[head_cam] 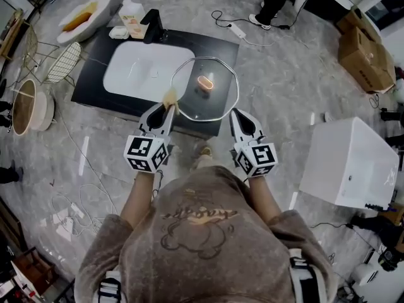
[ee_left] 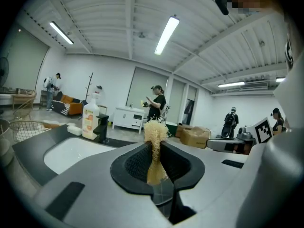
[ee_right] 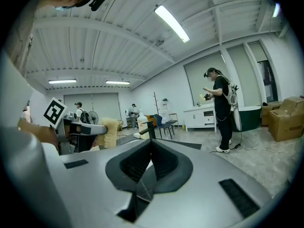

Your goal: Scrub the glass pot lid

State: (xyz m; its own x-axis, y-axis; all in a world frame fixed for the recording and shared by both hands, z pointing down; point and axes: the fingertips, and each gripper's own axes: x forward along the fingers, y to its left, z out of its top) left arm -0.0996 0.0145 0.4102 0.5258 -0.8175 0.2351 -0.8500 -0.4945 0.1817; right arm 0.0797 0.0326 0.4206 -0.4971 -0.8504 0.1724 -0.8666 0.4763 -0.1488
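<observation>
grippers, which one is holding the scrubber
The left gripper: its jaws are shut on the tan fibrous scrubber. The right gripper grips only the rim of the glass pot lid.

Brown printed sweatshirt [head_cam: 201, 232]; grey left gripper [head_cam: 167, 108], right gripper [head_cam: 234, 113].

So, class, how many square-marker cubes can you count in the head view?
2. One cube is on the left gripper, shut on the scrubber; the other is on the right gripper, shut on the glass lid. None seems hidden.
</observation>
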